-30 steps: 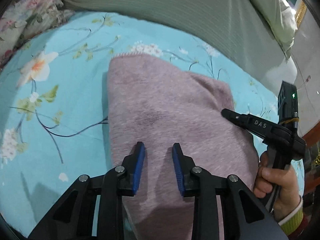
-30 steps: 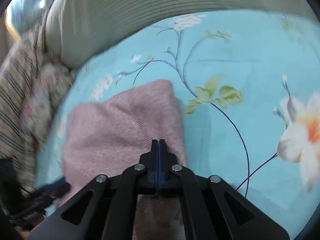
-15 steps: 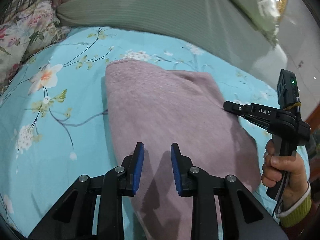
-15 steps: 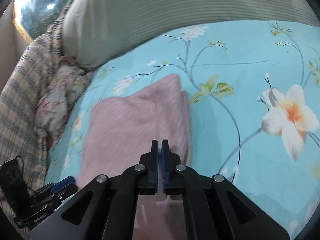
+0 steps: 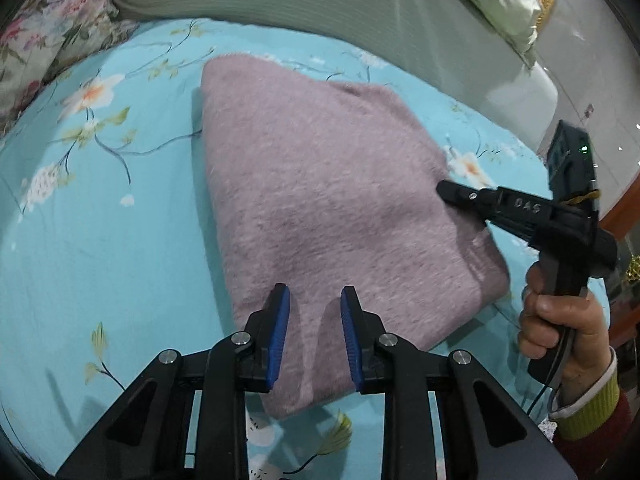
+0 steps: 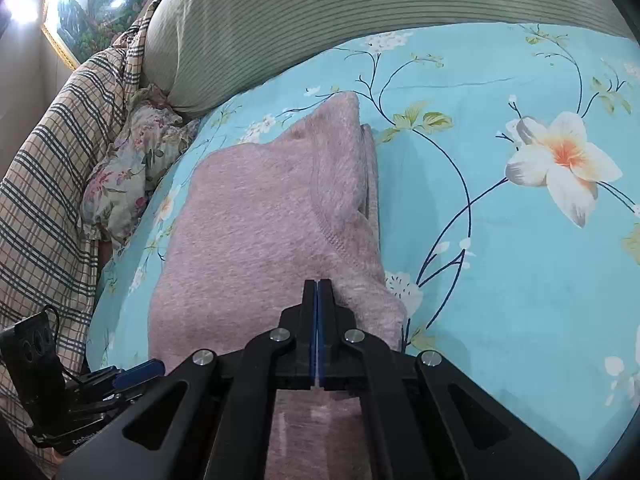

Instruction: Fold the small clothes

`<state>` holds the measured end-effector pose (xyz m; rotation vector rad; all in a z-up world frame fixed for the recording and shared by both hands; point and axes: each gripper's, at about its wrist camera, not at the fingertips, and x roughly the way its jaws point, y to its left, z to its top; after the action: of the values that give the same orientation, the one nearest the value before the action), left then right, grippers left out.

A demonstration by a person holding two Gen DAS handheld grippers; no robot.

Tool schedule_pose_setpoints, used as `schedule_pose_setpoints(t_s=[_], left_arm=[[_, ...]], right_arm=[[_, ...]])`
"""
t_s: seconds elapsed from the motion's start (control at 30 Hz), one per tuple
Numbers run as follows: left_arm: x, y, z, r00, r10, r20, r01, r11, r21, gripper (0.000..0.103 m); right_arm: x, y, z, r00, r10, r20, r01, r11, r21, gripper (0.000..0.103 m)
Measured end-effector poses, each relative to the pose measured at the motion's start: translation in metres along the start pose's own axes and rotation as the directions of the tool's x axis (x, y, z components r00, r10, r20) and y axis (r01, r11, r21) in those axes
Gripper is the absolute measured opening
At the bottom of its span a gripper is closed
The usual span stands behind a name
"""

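A folded pink-mauve fuzzy garment (image 5: 320, 200) lies flat on the turquoise floral bedsheet (image 5: 100, 220); it also shows in the right wrist view (image 6: 260, 220). My left gripper (image 5: 314, 312) is open and empty, its blue pads hovering over the garment's near edge. My right gripper (image 6: 318, 288) is shut with nothing between its fingers, above the garment's right side. In the left wrist view the right gripper (image 5: 448, 192) sits at the garment's right edge, held by a hand.
A green striped bolster (image 5: 320, 8) runs along the far side of the bed. A floral pillow (image 6: 128, 168) and a plaid blanket (image 6: 48, 200) lie at the left in the right wrist view. A white bedside object (image 5: 524, 100) stands beyond the sheet.
Both grippers have pulled back and up from the garment, so more of it and the sheet shows. The right gripper opened slightly half a second ago and is shut again.
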<state>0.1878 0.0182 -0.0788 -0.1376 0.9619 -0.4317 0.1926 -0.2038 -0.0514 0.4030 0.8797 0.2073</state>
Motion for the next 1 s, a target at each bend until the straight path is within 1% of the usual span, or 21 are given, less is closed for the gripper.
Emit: schedule_pose_setpoints(t_s=[0.13,0.27,0.33,0.4,0.43,0.47,0.6,0.67,0.7,0.77,0.87,1.0], left_arm=[[-0.006,-0.004,-0.003,1.0,0.009,0.006,-0.009,1.0,0.017,0.026],[-0.001,-0.002,-0.012,1.0,0.022,-0.004,-0.022,1.0,0.022,0.026],[0.001,-0.002,-0.015,0.999,0.036,-0.007,-0.035,0.999,0.022,0.026],[-0.002,-0.004,-0.016,0.999,0.048,-0.004,-0.047,0.999,0.022,0.026],[-0.003,-0.006,-0.017,0.998,0.056,-0.004,-0.056,0.998,0.027,0.026],[-0.003,-0.007,-0.017,0.998,0.059,-0.004,-0.059,0.998,0.028,0.026],[-0.007,-0.007,-0.019,0.999,0.049,0.0,-0.049,0.999,0.015,0.026],[-0.008,-0.007,-0.02,0.999,0.047,0.002,-0.047,0.999,0.014,0.027],[-0.009,-0.007,-0.021,0.999,0.05,0.003,-0.05,0.999,0.018,0.027],[-0.009,-0.011,-0.023,0.998,0.062,0.006,-0.062,0.998,0.029,0.027],[-0.011,-0.015,-0.026,0.997,0.081,0.013,-0.081,0.996,0.047,0.027],[-0.011,-0.013,-0.029,0.995,0.095,0.022,-0.096,0.995,0.036,0.028]], right_arm=[[-0.005,0.001,-0.003,1.0,-0.005,0.002,0.005,1.0,-0.001,0.0],[-0.004,-0.003,-0.006,1.0,0.011,0.003,-0.011,1.0,0.018,0.0],[-0.006,-0.001,-0.007,1.0,0.003,0.004,-0.003,1.0,0.014,0.0],[-0.011,0.006,-0.009,1.0,-0.017,0.002,0.017,1.0,0.002,0.001],[-0.015,0.011,-0.011,1.0,-0.02,0.002,0.02,1.0,-0.006,0.004],[-0.022,0.016,-0.014,1.0,-0.021,0.005,0.021,1.0,-0.021,0.004],[-0.046,0.031,-0.039,1.0,-0.012,-0.005,0.012,0.996,-0.084,0.004],[-0.047,0.029,-0.054,0.998,-0.047,-0.035,0.043,0.994,-0.096,0.004],[-0.045,0.024,-0.062,0.995,-0.089,-0.051,0.084,0.991,-0.103,0.004],[-0.042,0.012,-0.072,0.991,-0.12,-0.062,0.114,0.99,-0.088,0.004],[-0.044,0.001,-0.074,0.994,-0.087,-0.058,0.085,0.996,-0.036,0.004],[-0.045,0.008,-0.074,0.993,-0.109,-0.054,0.106,0.993,-0.061,0.004]])
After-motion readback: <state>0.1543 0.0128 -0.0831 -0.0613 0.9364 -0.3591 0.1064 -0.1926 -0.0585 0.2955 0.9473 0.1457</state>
